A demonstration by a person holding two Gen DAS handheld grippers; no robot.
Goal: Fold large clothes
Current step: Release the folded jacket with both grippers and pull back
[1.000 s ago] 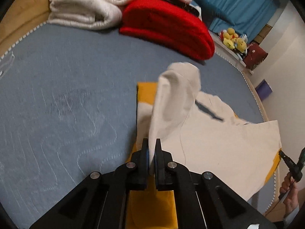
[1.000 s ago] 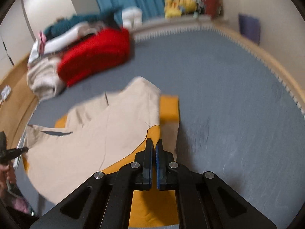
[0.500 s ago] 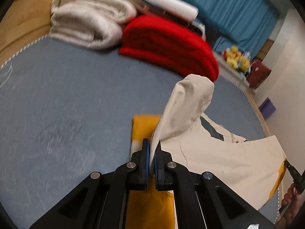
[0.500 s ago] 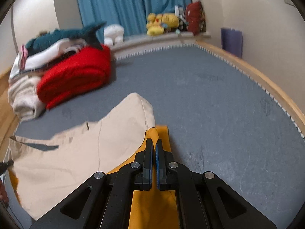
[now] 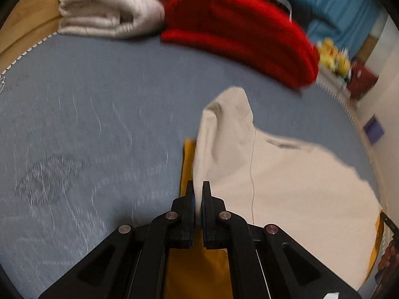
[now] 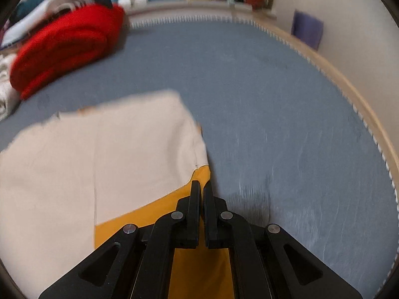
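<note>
beyond both tools (image 5: 197,186) (image 6: 202,186) pinching the garment (image 5: 286,179), a red blanket (image 5: 239,30) sits well apart.

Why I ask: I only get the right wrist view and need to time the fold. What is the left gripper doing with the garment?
Observer: The left gripper has its jaws shut on a beige edge of the beige-and-yellow garment.
Operator: Is that edge lying flat?
Observer: No. From the jaws the cloth stands up in a tall hump above the grey bed cover.
Operator: Any yellow showing on that side?
Observer: Yes, a narrow yellow strip lies just left of the hump.
</note>
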